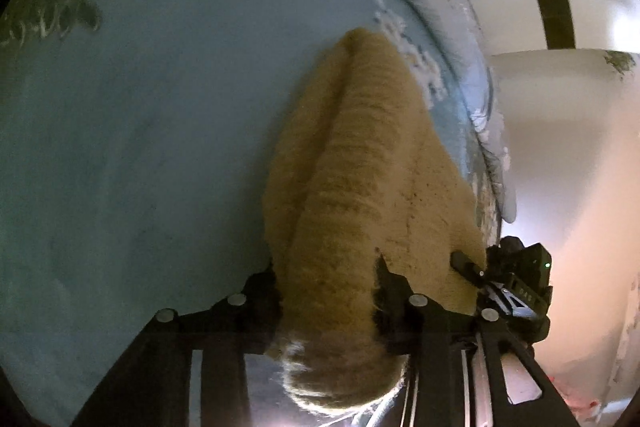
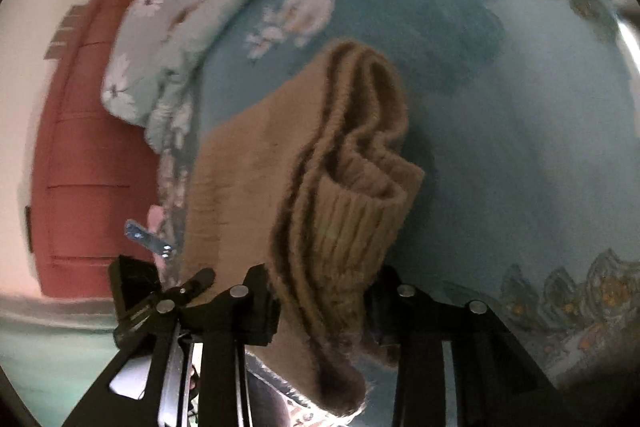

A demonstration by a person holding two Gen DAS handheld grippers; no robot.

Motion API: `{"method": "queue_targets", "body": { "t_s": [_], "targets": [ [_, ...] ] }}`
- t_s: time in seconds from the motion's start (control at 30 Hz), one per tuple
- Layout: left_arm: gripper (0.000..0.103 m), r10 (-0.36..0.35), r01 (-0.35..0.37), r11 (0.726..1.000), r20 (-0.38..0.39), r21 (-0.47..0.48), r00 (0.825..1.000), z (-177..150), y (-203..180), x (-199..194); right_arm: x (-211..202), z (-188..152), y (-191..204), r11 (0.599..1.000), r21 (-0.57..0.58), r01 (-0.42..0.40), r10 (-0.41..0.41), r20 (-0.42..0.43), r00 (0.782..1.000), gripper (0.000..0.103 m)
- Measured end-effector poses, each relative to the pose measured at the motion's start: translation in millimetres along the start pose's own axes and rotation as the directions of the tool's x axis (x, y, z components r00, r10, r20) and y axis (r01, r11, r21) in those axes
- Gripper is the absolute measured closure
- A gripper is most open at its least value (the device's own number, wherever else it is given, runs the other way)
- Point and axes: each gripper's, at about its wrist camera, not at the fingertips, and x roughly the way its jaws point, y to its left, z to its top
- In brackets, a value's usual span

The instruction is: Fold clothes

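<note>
Tan knit sweater (image 1: 352,163) bunched above blue bedspread (image 1: 140,107), stretching toward 12 o'clock. Left gripper (image 1: 326,307) and right gripper (image 2: 320,303) each pinching an edge, probably to carry a fold over.

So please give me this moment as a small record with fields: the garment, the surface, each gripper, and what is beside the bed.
garment: tan knitted sweater, bunched in thick folds, ribbed cuff visible
surface: blue bedspread with a flower print
left gripper: shut on the sweater, fabric pinched between its fingers
right gripper: shut on the sweater at the ribbed part
pillow: light blue, flowered, at the edge of the bed
beside the bed: red cabinet against a pale wall
fold state: not yet flat
</note>
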Motion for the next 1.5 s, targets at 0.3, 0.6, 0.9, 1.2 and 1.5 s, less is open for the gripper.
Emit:
{"method": "queue_targets", "body": {
  "t_s": [0.3,0.6,0.9,1.2,1.5],
  "targets": [
    [0.036,0.094,-0.094,0.995,0.002,0.033,0.996,20,1,2,12,2,-24,0.994,0.105,-0.02,0.019,0.01,1.0,0.065],
    [0.039,0.067,-0.067,0.997,-0.001,0.029,0.998,26,4,18,12,3,-29,0.989,0.146,-0.039,0.036,0.021,0.999,0.064],
    [0.071,0.045,-0.049,0.997,0.071,0.058,0.996,13,-17,1,2,4,-9,0.992,0.121,0.018,-0.023,0.038,0.999,0.068],
    [0.073,0.013,-0.041,0.982,0.152,0.187,0.988,4,-84,-39,-50,16,33,0.999,0.021,-0.03,0.027,0.113,0.993,0.07],
    [0.072,-0.069,0.002,0.935,0.178,0.354,0.982,-15,-184,-60,-147,17,52,0.993,-0.083,-0.086,0.103,0.228,0.968,0.07]
  ]
}}
